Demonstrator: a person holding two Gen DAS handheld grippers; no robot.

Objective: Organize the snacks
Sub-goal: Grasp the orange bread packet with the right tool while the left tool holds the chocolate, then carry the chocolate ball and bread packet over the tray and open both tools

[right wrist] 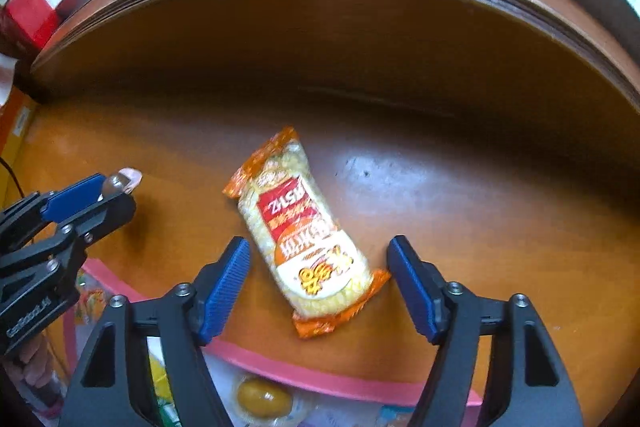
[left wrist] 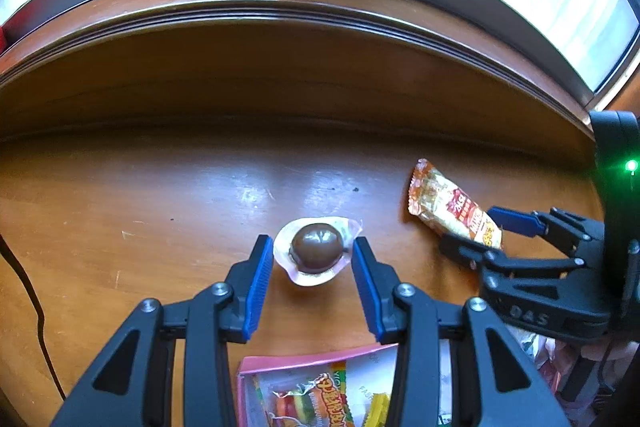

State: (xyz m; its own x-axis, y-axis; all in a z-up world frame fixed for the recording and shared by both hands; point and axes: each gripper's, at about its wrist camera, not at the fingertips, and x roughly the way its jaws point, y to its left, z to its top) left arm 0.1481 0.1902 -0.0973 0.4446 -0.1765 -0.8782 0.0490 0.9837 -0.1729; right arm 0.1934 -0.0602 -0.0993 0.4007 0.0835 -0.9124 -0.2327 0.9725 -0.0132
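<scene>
A brown chocolate jelly cup [left wrist: 317, 248] with a white rim sits on the wooden table. My left gripper [left wrist: 313, 251] is open, its blue pads on either side of the cup, not touching it. An orange-and-white snack packet [right wrist: 306, 235] lies on the table; it also shows in the left wrist view [left wrist: 454, 205]. My right gripper [right wrist: 320, 259] is open around the packet's near end, with gaps on both sides. The right gripper also shows in the left wrist view [left wrist: 476, 231], and the left gripper shows in the right wrist view [right wrist: 108, 193].
A pink box [right wrist: 344, 381] holding several snacks, among them a yellow jelly cup [right wrist: 262, 397] and a gummy packet [left wrist: 320, 399], lies near the front edge. A raised wooden sill [left wrist: 320, 75] bounds the table behind. A black cable [left wrist: 24, 287] runs at the left.
</scene>
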